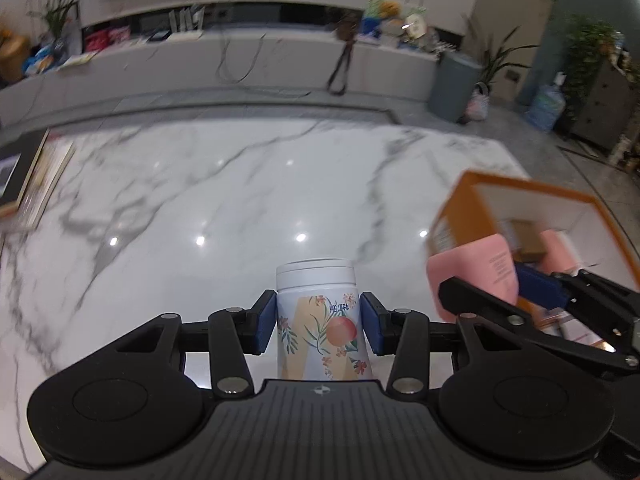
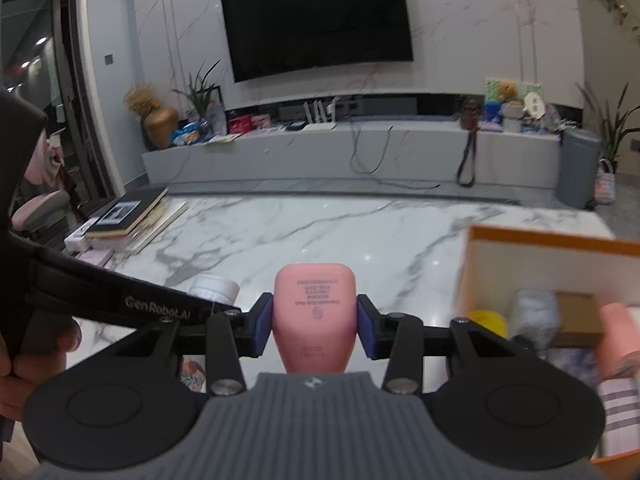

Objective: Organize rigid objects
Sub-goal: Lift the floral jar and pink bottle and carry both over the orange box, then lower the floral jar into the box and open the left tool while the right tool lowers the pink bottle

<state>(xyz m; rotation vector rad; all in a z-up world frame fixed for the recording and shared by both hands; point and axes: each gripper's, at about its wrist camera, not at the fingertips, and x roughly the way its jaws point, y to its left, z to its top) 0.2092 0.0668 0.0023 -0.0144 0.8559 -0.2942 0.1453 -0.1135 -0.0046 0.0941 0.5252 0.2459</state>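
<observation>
Right wrist view: right gripper point(image 2: 315, 326) pinching pink bottle point(image 2: 314, 316), long axis along the fingers; orange box point(image 2: 552, 240) just right, near marble table's point(image 2: 320, 236) right edge. Left gripper point(image 1: 318, 322) clamping floral jar point(image 1: 320, 320), farther from box.
</observation>
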